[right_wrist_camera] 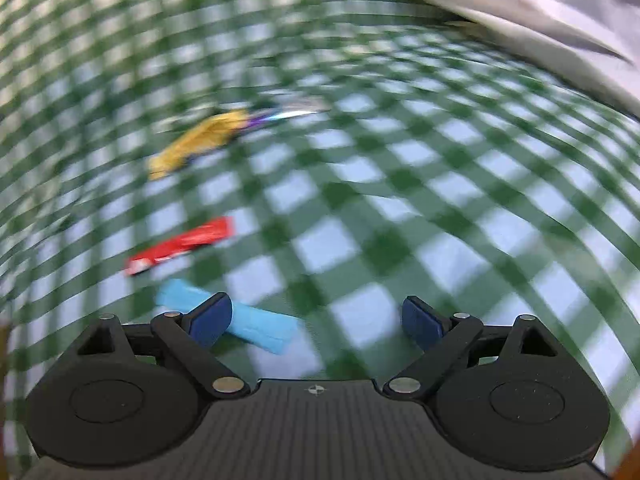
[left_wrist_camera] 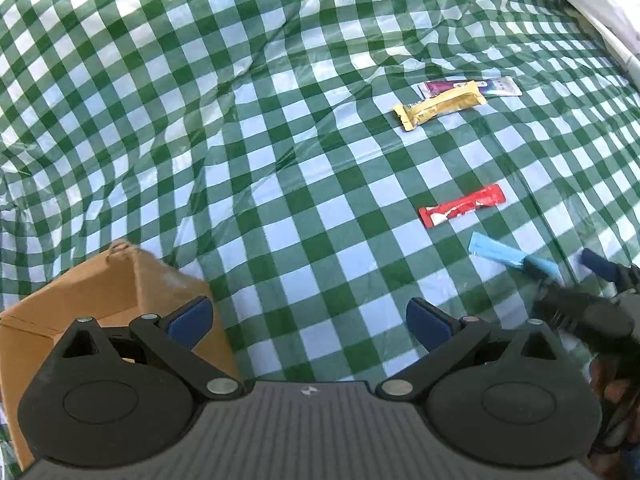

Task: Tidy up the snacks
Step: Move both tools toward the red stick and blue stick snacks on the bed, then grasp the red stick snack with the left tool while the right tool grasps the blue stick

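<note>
Snack bars lie on a green-and-white checked cloth [left_wrist_camera: 280, 120]. A yellow bar [left_wrist_camera: 439, 105] overlaps a purple-and-white bar [left_wrist_camera: 496, 86] at the far right; both show blurred in the right wrist view: yellow bar [right_wrist_camera: 200, 140], purple bar [right_wrist_camera: 280, 115]. A red bar [left_wrist_camera: 462, 205] [right_wrist_camera: 180, 245] lies nearer. A light blue bar [left_wrist_camera: 508, 255] [right_wrist_camera: 248, 324] lies nearest. My left gripper [left_wrist_camera: 310, 320] is open and empty beside a brown cardboard box [left_wrist_camera: 100, 292]. My right gripper [right_wrist_camera: 316, 320] is open, its left finger over the blue bar; it also shows in the left wrist view [left_wrist_camera: 568, 270].
A white cloth or pillow [left_wrist_camera: 600, 4] [right_wrist_camera: 540, 12] lies at the far right edge. The checked cloth is wrinkled at the left and back. The right wrist view is motion-blurred.
</note>
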Demonstrator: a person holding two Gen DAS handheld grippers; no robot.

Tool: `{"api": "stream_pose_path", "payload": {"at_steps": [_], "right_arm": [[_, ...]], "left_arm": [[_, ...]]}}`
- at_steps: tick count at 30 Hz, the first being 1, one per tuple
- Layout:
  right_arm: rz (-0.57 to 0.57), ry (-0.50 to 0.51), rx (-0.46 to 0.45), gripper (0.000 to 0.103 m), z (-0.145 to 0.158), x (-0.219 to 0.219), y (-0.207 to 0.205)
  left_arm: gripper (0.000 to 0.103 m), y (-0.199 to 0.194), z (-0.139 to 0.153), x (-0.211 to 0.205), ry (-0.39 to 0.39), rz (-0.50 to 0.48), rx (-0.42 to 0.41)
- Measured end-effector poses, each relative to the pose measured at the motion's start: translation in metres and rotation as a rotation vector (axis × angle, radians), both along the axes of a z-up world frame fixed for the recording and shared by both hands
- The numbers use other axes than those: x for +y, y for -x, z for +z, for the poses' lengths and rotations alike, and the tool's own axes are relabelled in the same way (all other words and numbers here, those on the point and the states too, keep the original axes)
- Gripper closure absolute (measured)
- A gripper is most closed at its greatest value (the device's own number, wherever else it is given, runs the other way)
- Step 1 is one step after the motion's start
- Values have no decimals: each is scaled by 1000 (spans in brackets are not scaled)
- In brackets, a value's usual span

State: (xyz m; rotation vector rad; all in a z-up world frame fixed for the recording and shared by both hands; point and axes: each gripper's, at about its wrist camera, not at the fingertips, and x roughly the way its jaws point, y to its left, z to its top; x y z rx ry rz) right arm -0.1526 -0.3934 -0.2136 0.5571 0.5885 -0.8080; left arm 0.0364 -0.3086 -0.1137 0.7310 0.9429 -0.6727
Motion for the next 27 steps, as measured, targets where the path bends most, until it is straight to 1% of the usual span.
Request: {"api": "stream_pose_path", "payload": {"at_steps": [1, 3, 5, 6, 7, 8, 9, 10, 11, 12, 13, 16, 20, 22, 24, 25, 26, 27], "right_arm": [[74, 13, 21, 10, -1, 1, -9], [182, 59, 105, 10, -7, 3, -31], [238, 174, 176, 10, -13, 6, -48], [241, 223, 184, 9, -14, 6, -52], [212, 248, 191, 13, -13, 3, -53], [165, 245, 193, 17, -14, -3, -53], [122, 218, 182, 25, -15, -11, -50], [96, 179, 158, 35, -15, -18, -45], [84, 169, 144, 41, -14, -22, -40], [90, 178, 152, 49, -14, -21, -36], [100, 185, 158, 52, -14, -21, -34], [89, 175, 152, 52, -14, -20, -22], [115, 184, 150, 50, -16, -24, -20], [154, 196, 165, 48, -16, -30, -24], [167, 175, 157, 47, -17, -36, -24], [167, 160, 147, 47, -16, -39, -24], [170, 151, 142, 46, -16, -40, -23], [175, 155, 145, 47, -16, -40, -24]], "left_arm": [[0, -1, -3, -3, -4, 1, 4], [0, -3, -7, -6, -10, 0, 5], [0, -5, -13, -10, -20, -7, 3], [0, -5, -15, -13, -20, -13, 4], [0, -5, -17, -16, -15, -23, 5], [0, -6, -20, -19, -11, -35, 5], [0, -7, -23, -25, -9, -51, 6], [0, -7, -28, -31, -10, -65, 2], [0, -7, -32, -39, -12, -78, -3], [0, -7, -38, -47, -11, -102, -8], [0, -7, -43, -56, -7, -128, -9], [0, -8, -60, -84, 4, -205, -3], [0, -7, -86, -122, -17, -315, 28], [0, -8, -100, -137, -24, -331, 43], [1, -11, -114, -149, -38, -330, 80], [2, -12, -118, -151, -30, -321, 102], [7, -13, -120, -152, -7, -311, 126], [25, -14, -118, -151, 16, -302, 160]]}}
